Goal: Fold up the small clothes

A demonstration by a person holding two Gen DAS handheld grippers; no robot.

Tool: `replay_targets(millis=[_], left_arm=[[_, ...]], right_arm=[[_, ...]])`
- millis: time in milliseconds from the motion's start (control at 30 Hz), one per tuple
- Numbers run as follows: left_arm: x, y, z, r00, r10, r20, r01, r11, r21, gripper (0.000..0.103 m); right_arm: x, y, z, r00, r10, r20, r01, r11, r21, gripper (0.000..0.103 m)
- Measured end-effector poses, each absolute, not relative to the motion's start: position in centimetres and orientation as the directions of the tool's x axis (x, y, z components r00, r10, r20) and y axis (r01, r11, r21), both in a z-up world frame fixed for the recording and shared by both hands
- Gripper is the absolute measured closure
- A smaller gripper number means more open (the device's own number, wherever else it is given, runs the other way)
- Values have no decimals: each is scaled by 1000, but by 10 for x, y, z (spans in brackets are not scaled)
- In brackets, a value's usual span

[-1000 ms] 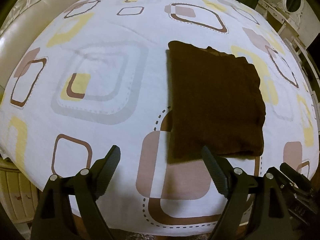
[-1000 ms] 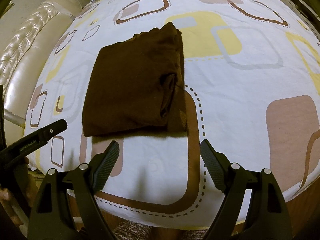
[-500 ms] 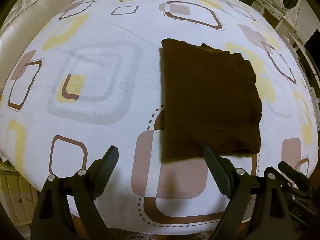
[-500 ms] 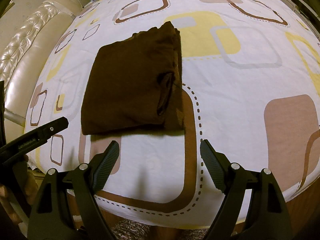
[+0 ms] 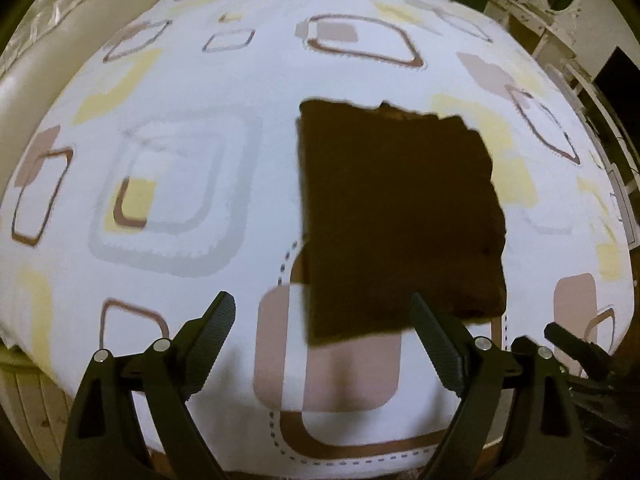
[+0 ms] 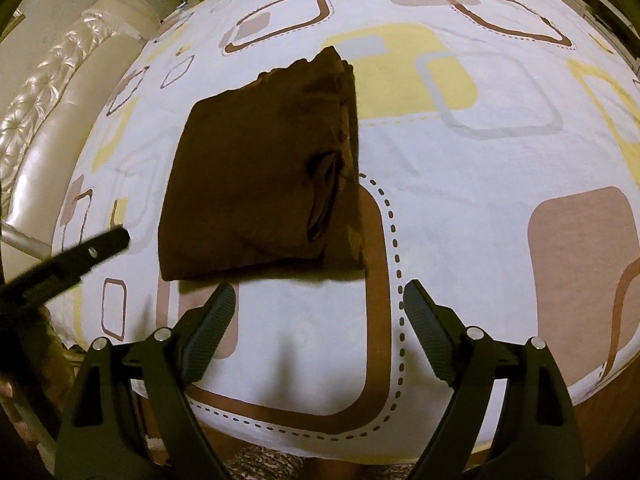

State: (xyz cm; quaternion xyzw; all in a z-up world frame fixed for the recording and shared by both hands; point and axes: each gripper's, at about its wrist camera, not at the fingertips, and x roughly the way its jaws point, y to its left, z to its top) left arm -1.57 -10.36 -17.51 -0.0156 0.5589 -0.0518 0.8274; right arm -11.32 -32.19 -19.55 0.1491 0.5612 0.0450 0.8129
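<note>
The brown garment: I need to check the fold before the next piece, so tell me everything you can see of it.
The brown garment is one dark, soft-looking cloth folded into a rough rectangle, lying flat on the patterned bedsheet. Its left and near edges look straight. Its right side shows stacked layers with a puckered fold gaping partway along. The far edge is uneven, with a bunched corner. Only the sheet touches it; both tools are off it.

Left gripper (image 5: 322,322), right gripper (image 6: 320,312), black plastic frames, ribbed pads, silver screws
</note>
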Motion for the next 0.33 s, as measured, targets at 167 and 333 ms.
replay_targets(millis=[167, 333], left_arm=[[9, -75, -167, 403, -72, -913, -23, 996, -89, 15], [59, -1, -189, 383, 48, -923, -175, 984, -21, 15]], right_arm=[[-101, -323, -186, 387, 256, -886, 103, 943, 317, 17], [-54, -328, -170, 453, 258, -853, 72, 943, 324, 13]])
